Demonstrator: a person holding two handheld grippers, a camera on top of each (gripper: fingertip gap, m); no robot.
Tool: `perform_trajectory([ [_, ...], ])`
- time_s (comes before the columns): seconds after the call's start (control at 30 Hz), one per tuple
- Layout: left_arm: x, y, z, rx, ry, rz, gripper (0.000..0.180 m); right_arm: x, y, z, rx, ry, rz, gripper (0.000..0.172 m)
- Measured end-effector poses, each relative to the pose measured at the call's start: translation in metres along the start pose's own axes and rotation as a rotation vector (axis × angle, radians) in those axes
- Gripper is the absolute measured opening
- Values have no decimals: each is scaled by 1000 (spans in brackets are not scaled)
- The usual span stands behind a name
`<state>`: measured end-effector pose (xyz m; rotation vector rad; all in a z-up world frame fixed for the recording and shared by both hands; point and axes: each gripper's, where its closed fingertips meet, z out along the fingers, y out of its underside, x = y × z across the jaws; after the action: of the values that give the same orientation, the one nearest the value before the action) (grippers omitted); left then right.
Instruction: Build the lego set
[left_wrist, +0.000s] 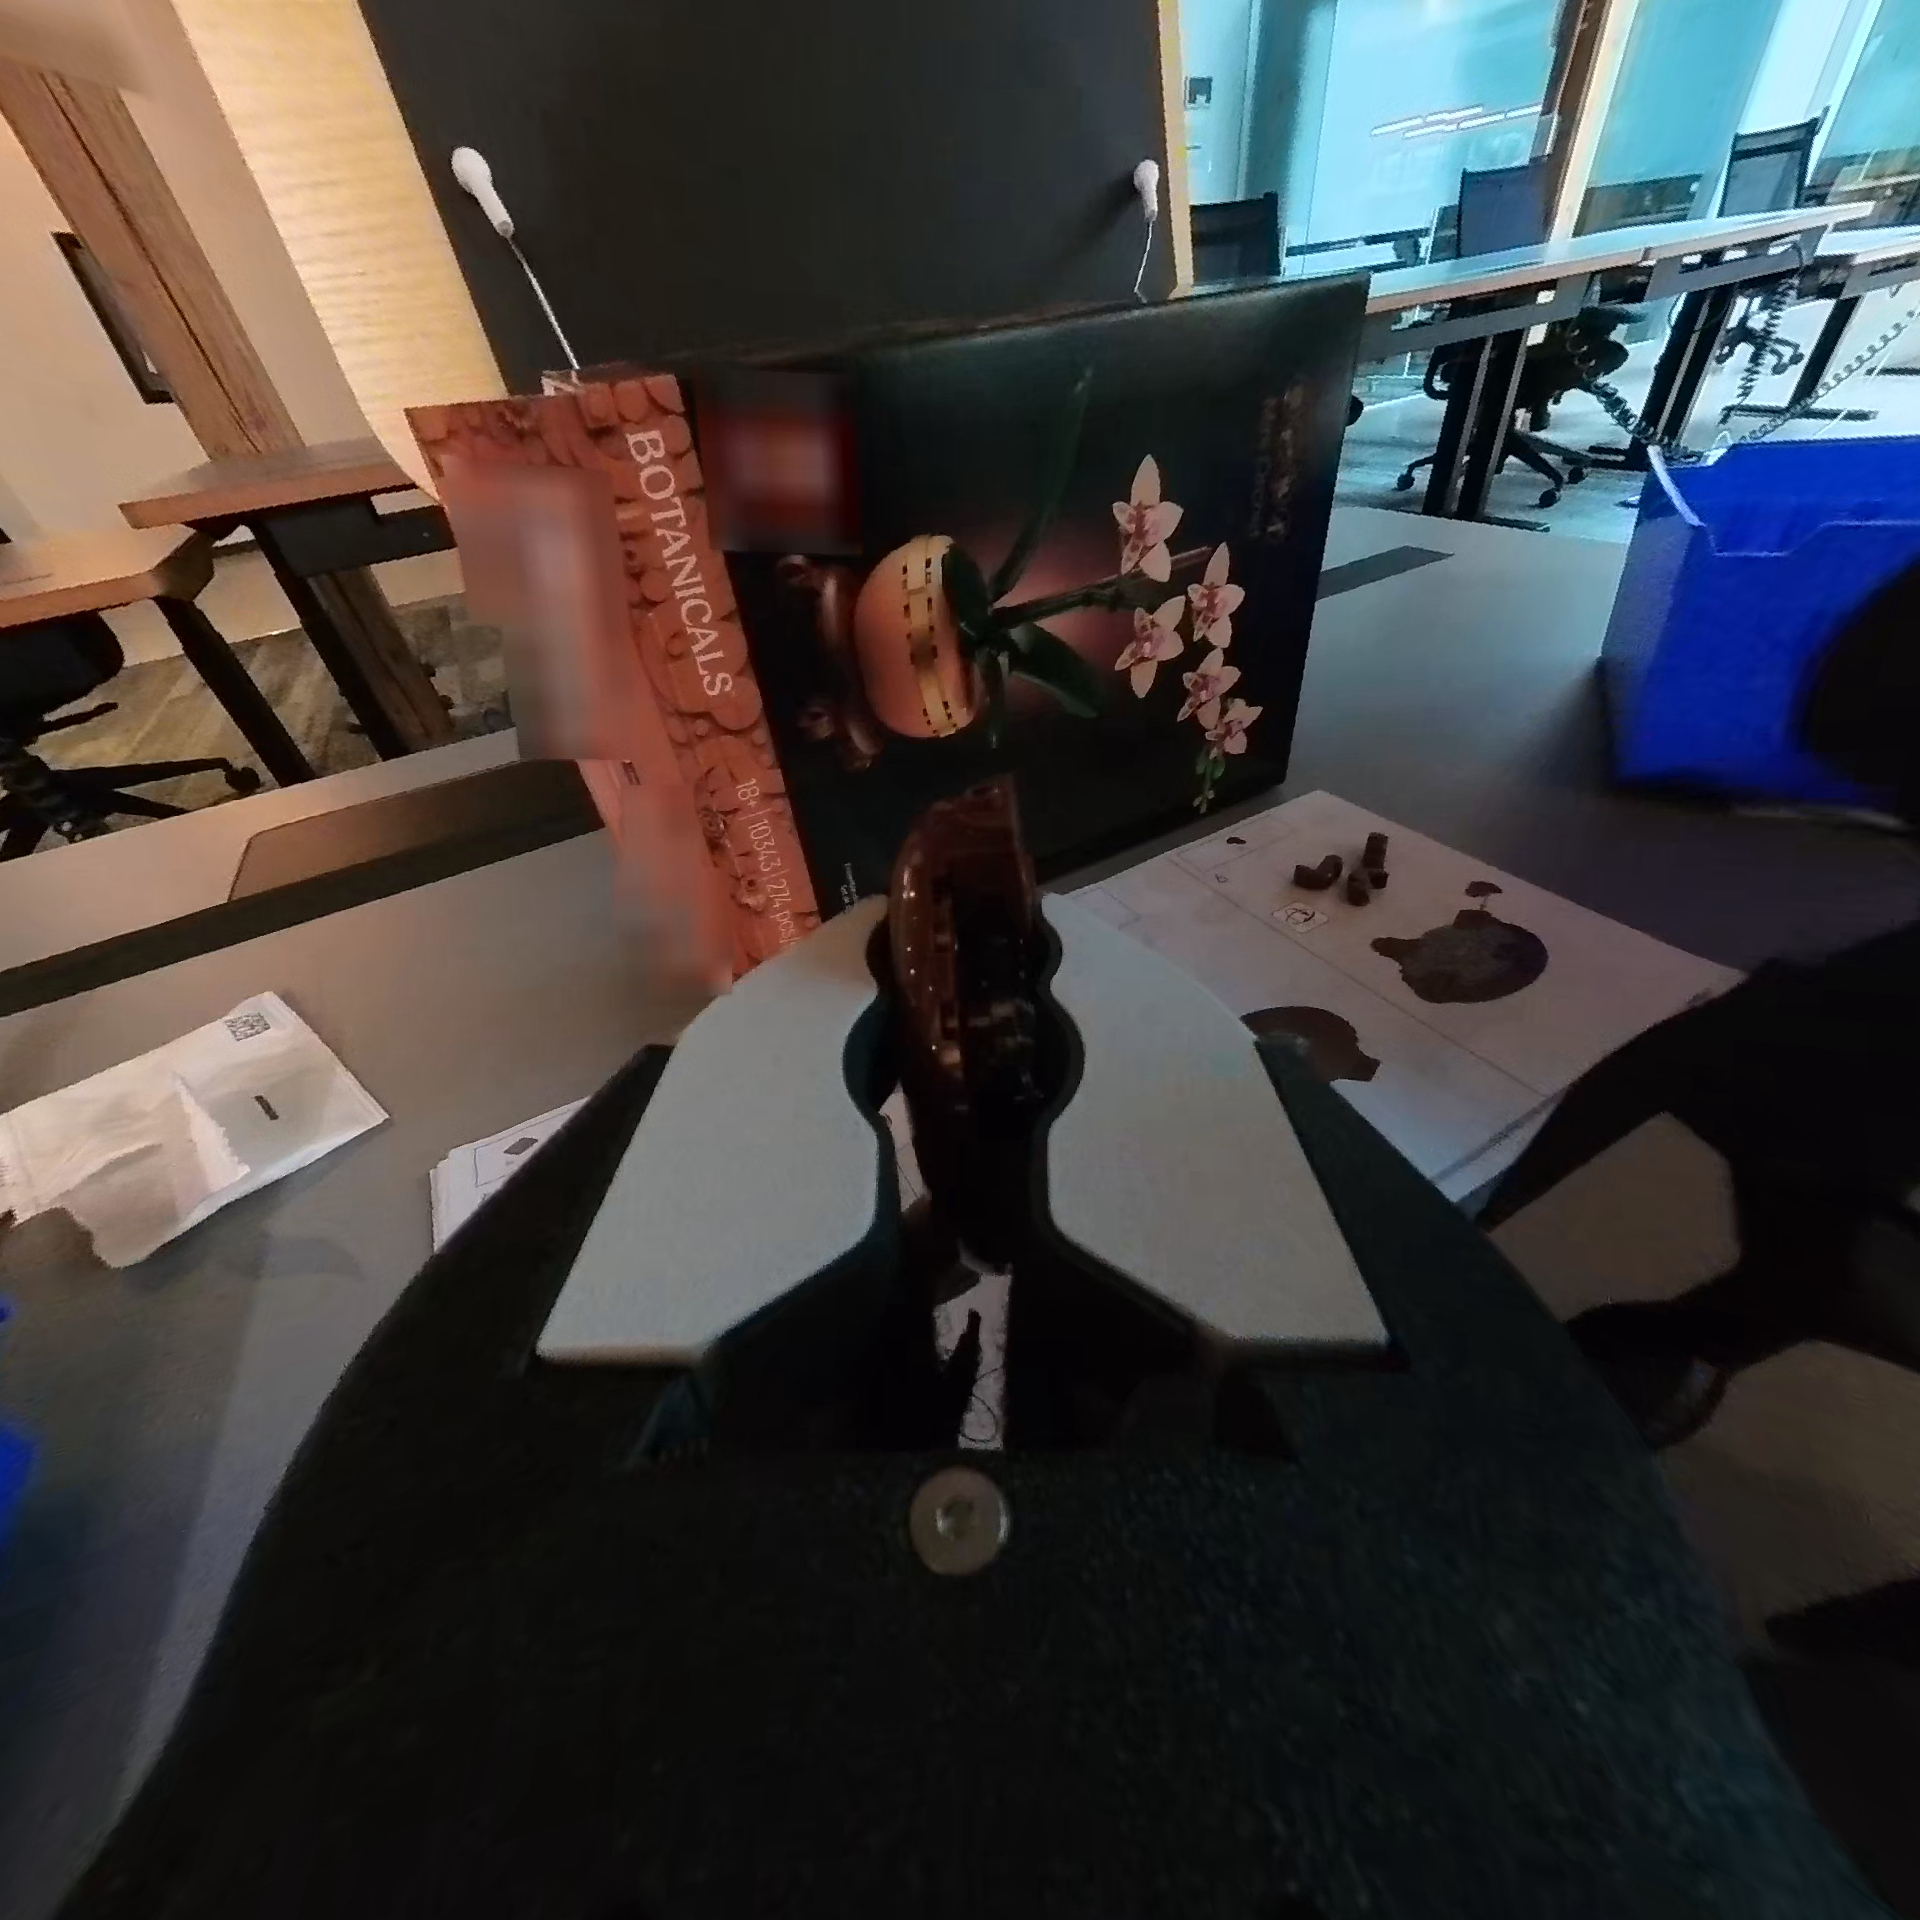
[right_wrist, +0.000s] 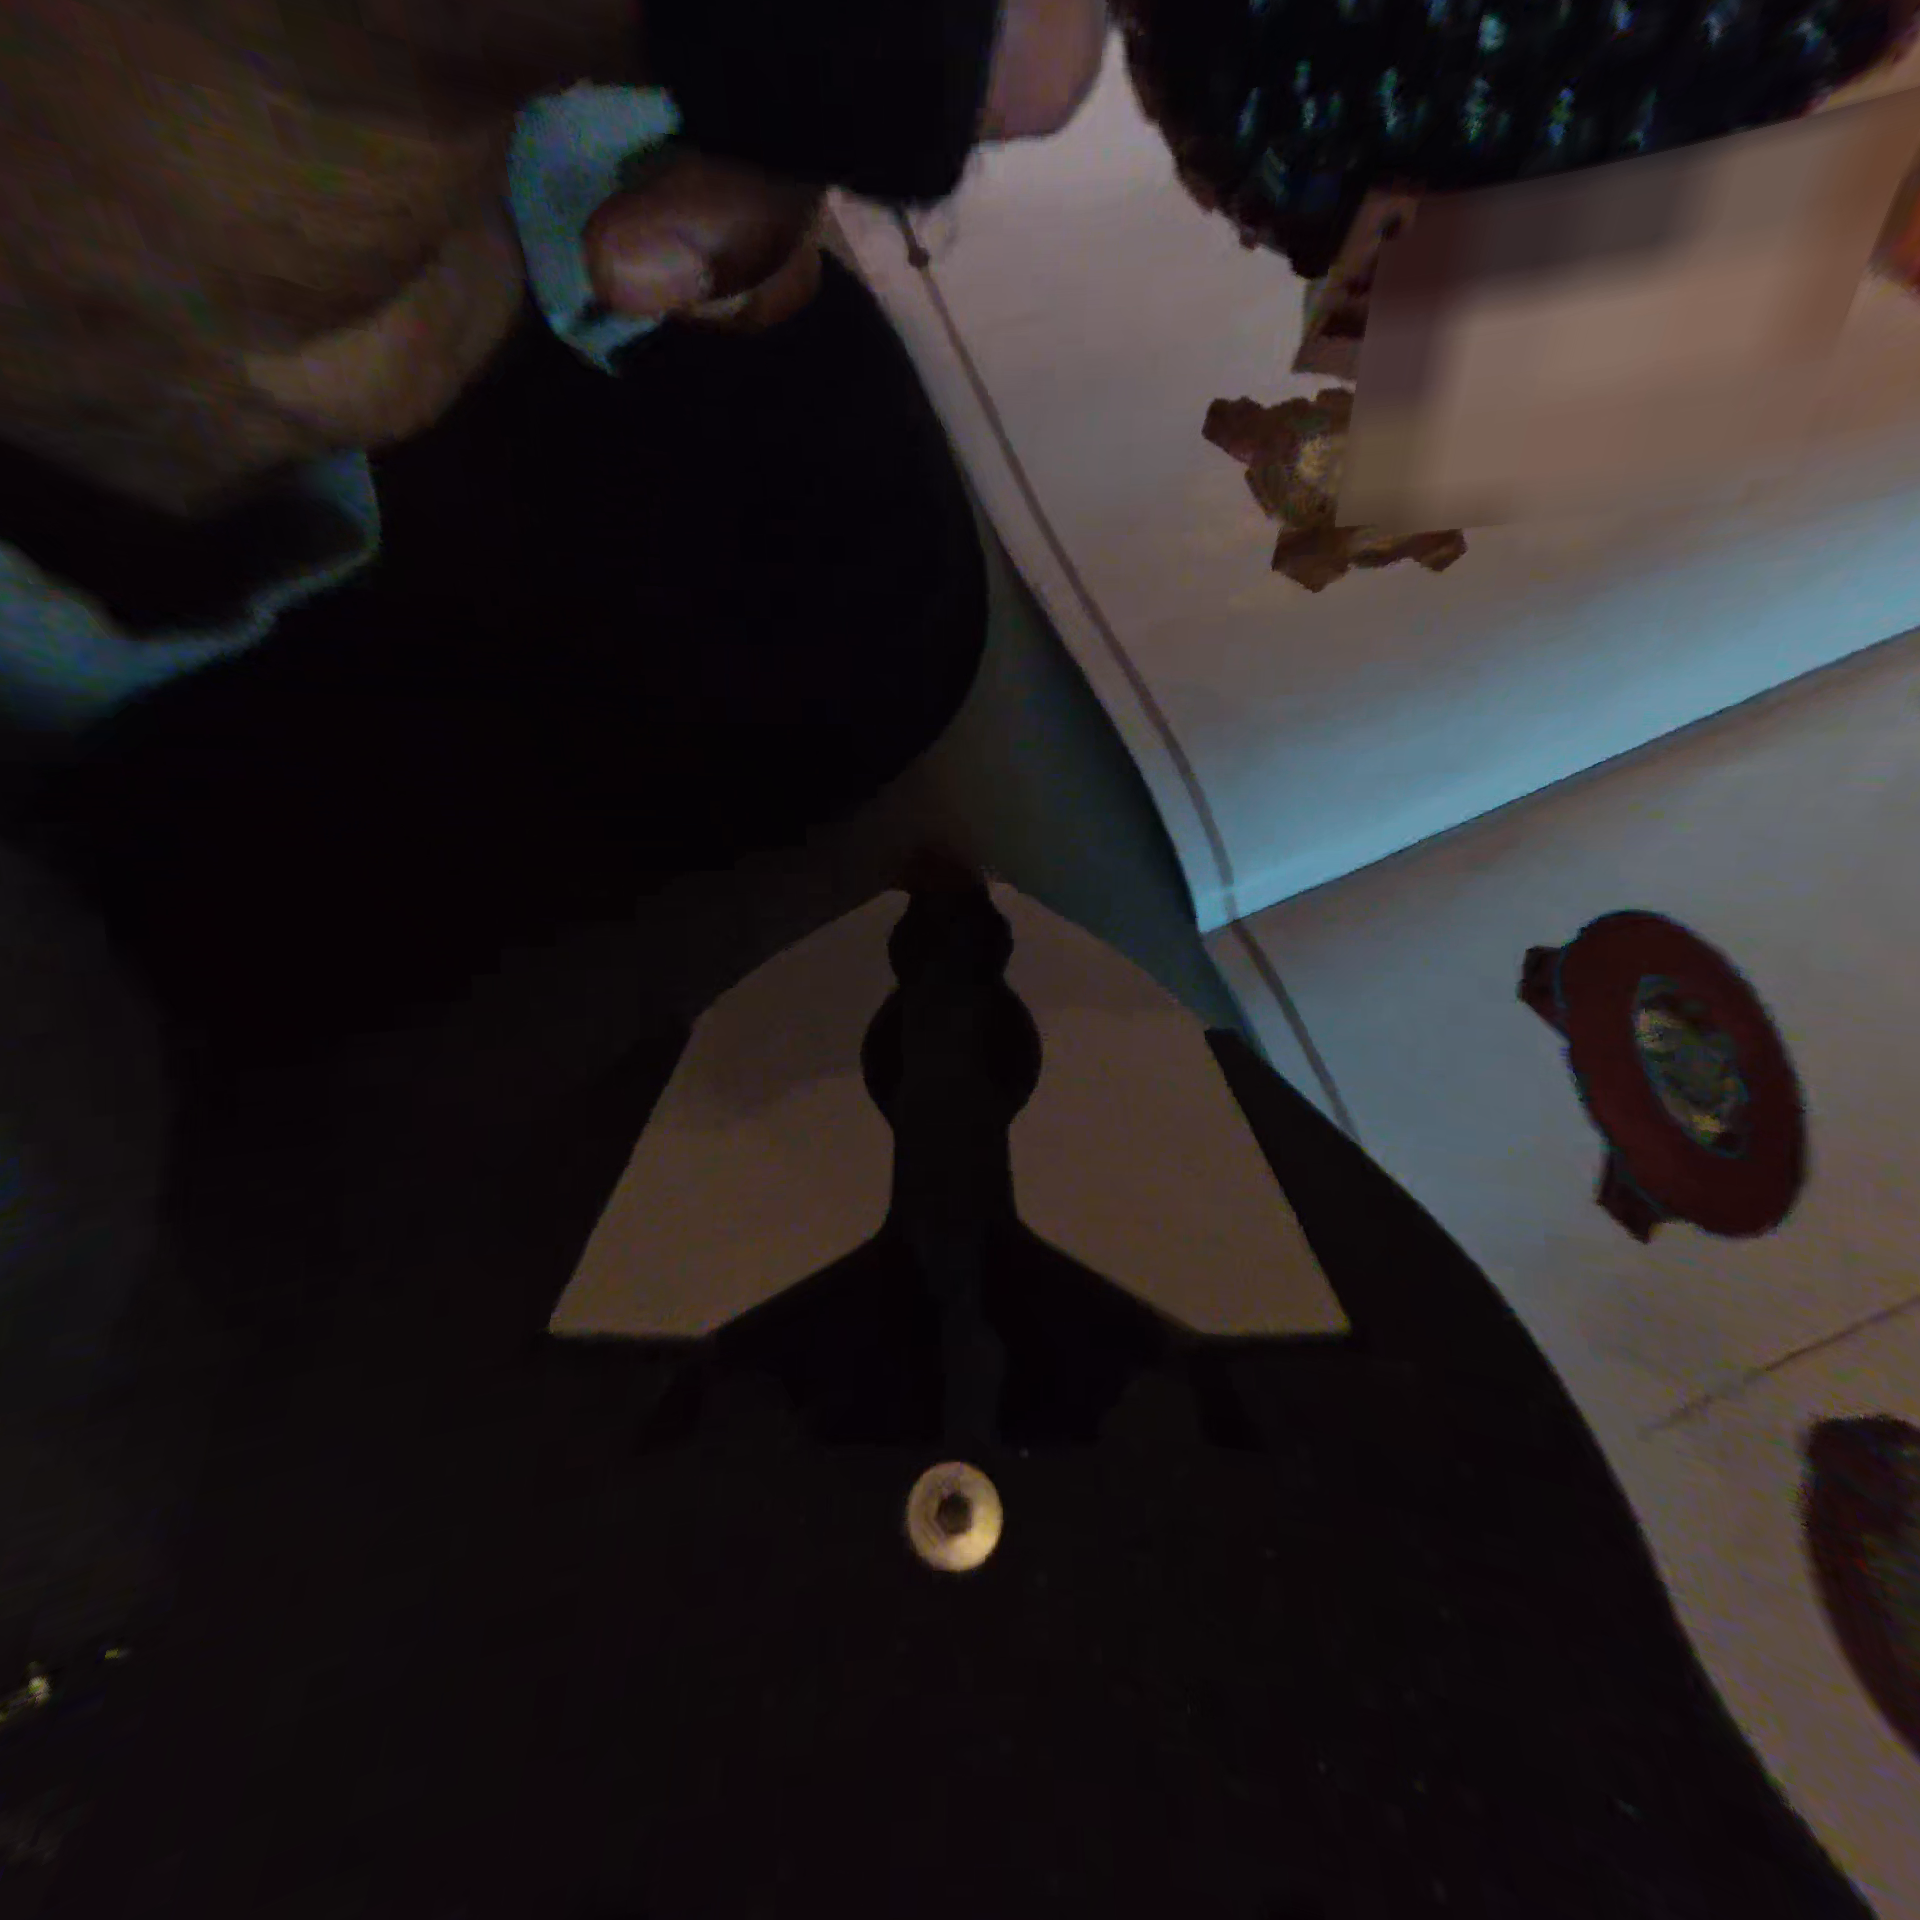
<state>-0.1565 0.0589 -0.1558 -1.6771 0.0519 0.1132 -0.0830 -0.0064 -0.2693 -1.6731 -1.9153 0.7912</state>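
Brown brick assembly (left_wrist: 966, 997) between left tongs (left_wrist: 961, 925)

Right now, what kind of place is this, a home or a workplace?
Most likely an open office. Behind the grey table stand long desks with black office chairs and glass partitions. On the table, a building-set box and its instruction booklet suggest a hobby build there.

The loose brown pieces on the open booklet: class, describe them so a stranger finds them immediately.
Start at the dark flower-printed box standing on the grey table. Before it lies an open instruction booklet. The loose brown pieces stand on its far edge, solid, unlike the flat printed pictures.
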Motion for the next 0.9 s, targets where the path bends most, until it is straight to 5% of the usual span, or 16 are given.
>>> perform_trajectory([
  [0.17, 2, 0, 0, 0, -8, 35, 21, 32, 25, -81, -10, 282, -65, 6],
  [0.3, 9, 0, 2, 0, 14, 54, 21, 66, 107, -167, -235, 537, -80, 6],
  [0.43, 14, 2, 5, -14, 10, 114, 21, 55, 152, -175, -238, 468, 56, 7],
  [0.63, 10, 7, 7, -31, -21, 149, 21, 43, 133, -189, 41, 258, 262, 24],
  [0.77, 8, 9, 9, -42, -25, 139, 21, 58, 133, -205, 155, 174, 444, 6],
  [0.9, 8, 10, 10, -45, -24, 138, 21, 61, 147, -191, 125, 63, 548, 6],
])
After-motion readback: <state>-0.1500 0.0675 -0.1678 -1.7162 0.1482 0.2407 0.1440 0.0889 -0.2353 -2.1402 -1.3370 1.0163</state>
